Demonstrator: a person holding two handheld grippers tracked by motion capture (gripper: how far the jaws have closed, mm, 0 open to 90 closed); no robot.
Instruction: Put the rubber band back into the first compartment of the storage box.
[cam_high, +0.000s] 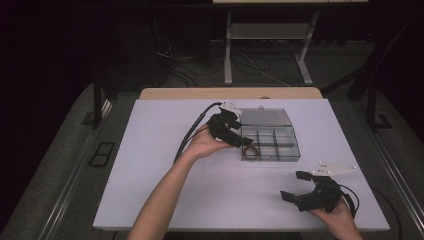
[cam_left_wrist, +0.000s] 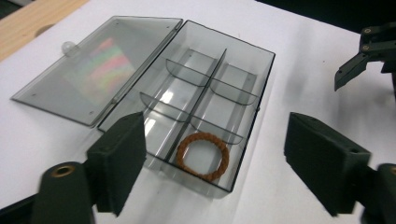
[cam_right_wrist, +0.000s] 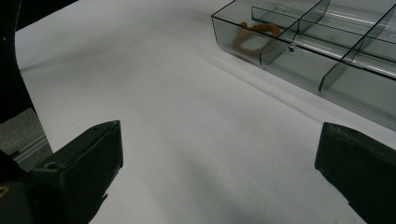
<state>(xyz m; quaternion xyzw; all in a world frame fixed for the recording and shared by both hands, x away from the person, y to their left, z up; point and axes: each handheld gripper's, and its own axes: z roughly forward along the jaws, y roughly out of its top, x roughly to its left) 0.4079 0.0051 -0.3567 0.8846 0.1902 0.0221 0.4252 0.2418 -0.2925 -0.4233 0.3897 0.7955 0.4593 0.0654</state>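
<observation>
While the high view is being taken first, the left gripper (cam_high: 239, 136) is being held near the centre of the frame, at the left end of a smoky clear compartment box (cam_high: 280, 145), its jaws being kept apart with nothing between them. A brown ring (cam_high: 251, 151) is being kept in the box's lower left compartment, just beside that gripper, and the hinged lid (cam_high: 265, 117) is being left open flat behind the box. At the lower right of the frame, the right gripper (cam_high: 296, 186) is being held over the white table sheet (cam_high: 165, 185), well apart from the box, with its jaws spread. In the left gripper view, the two black jaws are being shown wide apart at the bottom, the ring (cam_left_wrist: 202, 156) is being seen lying flat in the nearest compartment between them but untouched, and the other gripper (cam_left_wrist: 369, 58) is being seen at the upper right. In the right gripper view, the jaws are being held open over bare sheet, and the ring (cam_right_wrist: 254, 36) is being seen through the box wall (cam_right_wrist: 299, 56) at the upper right.
</observation>
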